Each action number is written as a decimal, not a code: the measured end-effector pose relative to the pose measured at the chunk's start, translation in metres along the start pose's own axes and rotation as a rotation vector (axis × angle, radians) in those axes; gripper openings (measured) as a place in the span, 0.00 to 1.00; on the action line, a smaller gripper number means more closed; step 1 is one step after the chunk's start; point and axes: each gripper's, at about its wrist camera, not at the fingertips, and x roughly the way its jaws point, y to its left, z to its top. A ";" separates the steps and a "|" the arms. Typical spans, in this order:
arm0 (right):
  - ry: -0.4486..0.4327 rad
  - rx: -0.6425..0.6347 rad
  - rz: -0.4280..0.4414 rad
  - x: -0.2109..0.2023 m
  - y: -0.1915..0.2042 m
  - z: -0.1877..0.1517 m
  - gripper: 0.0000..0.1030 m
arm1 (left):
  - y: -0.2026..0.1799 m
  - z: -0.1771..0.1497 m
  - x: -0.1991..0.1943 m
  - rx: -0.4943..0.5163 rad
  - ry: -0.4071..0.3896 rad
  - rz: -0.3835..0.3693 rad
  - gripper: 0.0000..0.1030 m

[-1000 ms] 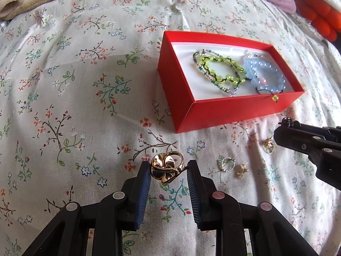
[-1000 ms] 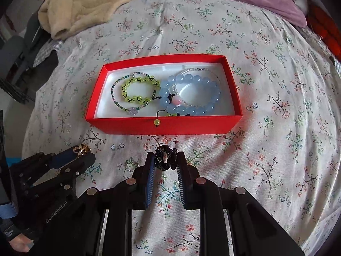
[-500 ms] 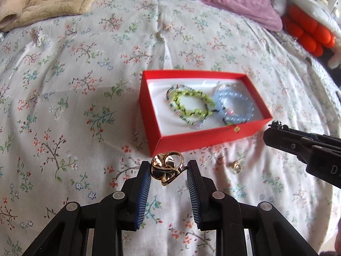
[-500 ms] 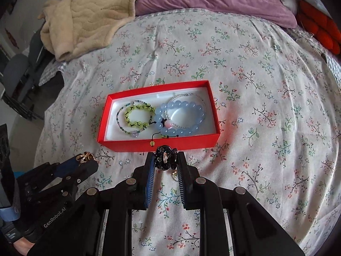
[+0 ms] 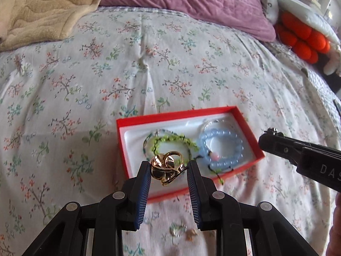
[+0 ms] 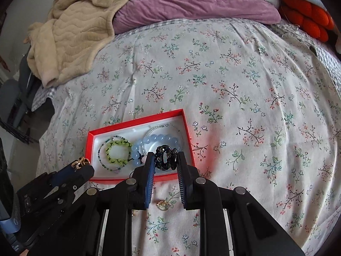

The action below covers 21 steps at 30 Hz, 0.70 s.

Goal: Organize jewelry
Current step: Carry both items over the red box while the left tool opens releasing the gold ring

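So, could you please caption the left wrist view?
Left gripper holding a gold ring over the red box of bracelets.

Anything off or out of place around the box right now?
One thing: the blue bracelet's black cord, ending in a green bead, trails over the red box's near wall. A few small pieces lie loose on the floral bedspread outside it.

Bed covered by a floral sheet (image 6: 234,74). Lying directly on it: an open red box (image 6: 136,178); small gold and silver pieces (image 5: 183,232) just before the box; a beige blanket (image 6: 70,32); a purple pillow (image 6: 191,0) at the far end.
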 end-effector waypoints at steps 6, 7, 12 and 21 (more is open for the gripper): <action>-0.004 0.028 0.015 0.015 -0.006 0.009 0.21 | -0.003 0.008 0.026 0.005 0.032 -0.022 0.28; -0.002 0.032 0.018 0.017 -0.006 0.010 0.21 | -0.004 0.008 0.029 0.008 0.038 -0.017 0.28; 0.015 0.048 0.025 0.030 -0.007 0.011 0.22 | -0.008 0.009 0.043 0.015 0.058 -0.006 0.28; 0.033 0.079 0.027 0.039 -0.018 0.011 0.22 | -0.008 0.012 0.049 0.022 0.063 -0.014 0.38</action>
